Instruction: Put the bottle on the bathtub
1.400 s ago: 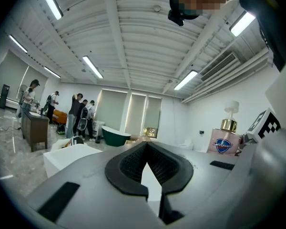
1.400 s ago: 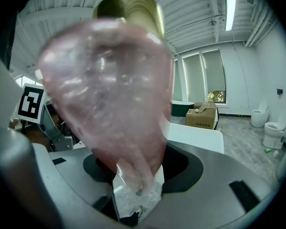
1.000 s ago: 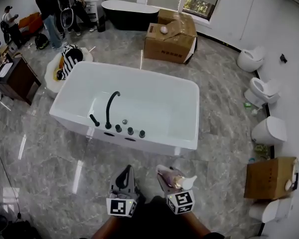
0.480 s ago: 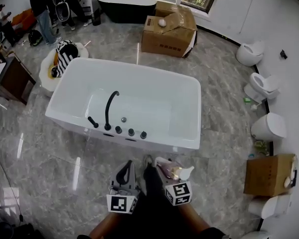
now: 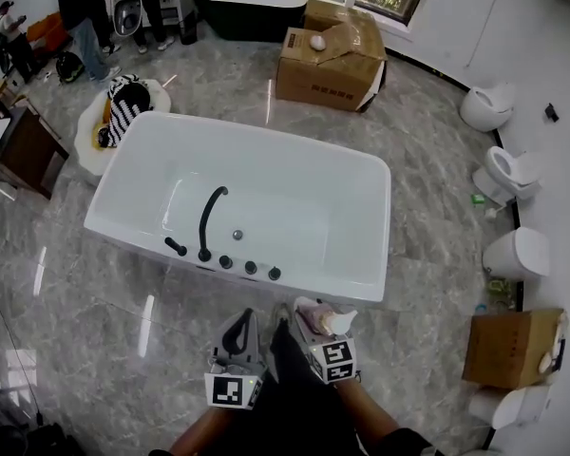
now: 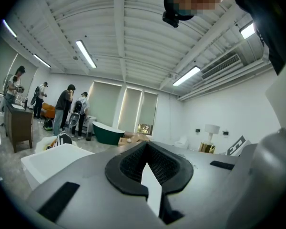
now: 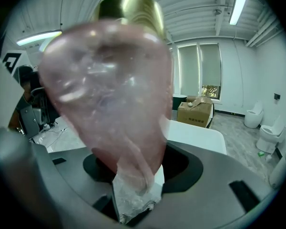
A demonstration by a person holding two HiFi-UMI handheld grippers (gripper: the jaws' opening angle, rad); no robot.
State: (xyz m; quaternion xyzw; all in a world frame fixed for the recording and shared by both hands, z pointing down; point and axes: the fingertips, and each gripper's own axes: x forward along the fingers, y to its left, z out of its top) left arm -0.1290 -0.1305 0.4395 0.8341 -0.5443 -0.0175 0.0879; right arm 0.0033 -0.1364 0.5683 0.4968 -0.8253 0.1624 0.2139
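Observation:
The white bathtub (image 5: 294, 278) with a black faucet (image 5: 209, 218) and several black knobs on its near rim lies on the floor ahead of me. My right gripper (image 5: 315, 323) is shut on a pink translucent bottle (image 5: 329, 325) with a gold collar and white pump, held short of the tub's near rim. In the right gripper view the bottle (image 7: 109, 94) fills the frame above the jaws, with the bathtub (image 7: 200, 137) behind it. My left gripper (image 5: 239, 333) hangs beside it, shut and holding nothing. The left gripper view shows the bathtub (image 6: 47, 159) low at the left.
A big cardboard box (image 5: 331, 60) and a black bathtub (image 5: 247, 3) stand beyond the white tub. Toilets (image 5: 513, 174) line the right wall, with another box (image 5: 508, 345) near them. People (image 5: 81, 8) stand at the back left by a dark cabinet (image 5: 19, 150).
I have come a little closer to the bathtub. Both grippers have shifted slightly forward, and the bottle stays in the right gripper.

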